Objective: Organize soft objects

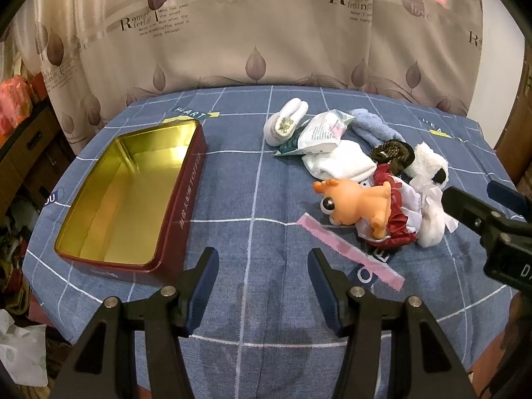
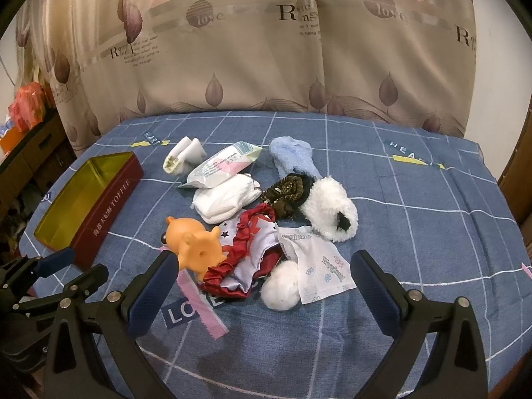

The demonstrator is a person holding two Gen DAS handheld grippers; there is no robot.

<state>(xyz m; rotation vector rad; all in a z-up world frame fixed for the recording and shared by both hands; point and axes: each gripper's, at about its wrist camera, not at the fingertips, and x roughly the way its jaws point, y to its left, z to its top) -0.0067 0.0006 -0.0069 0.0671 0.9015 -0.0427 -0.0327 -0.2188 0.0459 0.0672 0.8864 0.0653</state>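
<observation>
Nothing sorted yet: tin (image 1: 126,196) at the table's left edge holds nothing, soft pile (image 2: 266,226) mid-table untouched, left gripper (image 1: 262,286) and right gripper (image 2: 262,286) both gape wide, holding nothing.

Left gripper (image 1: 262,266), right gripper (image 2: 262,267): black angular plastic frames, navy ribbed finger pads (image 1: 202,286), silver round screws (image 1: 168,290) at pivots.

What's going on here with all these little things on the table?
A person holds two grippers above a table with a blue checked cloth, sorting soft things. Nothing has been picked up: the left gripper and the right gripper are both open and hold nothing. A red tin stands empty at the left. The pile beside it waits: an orange toy, a white sock, a blue sock and a tissue pack.
</observation>
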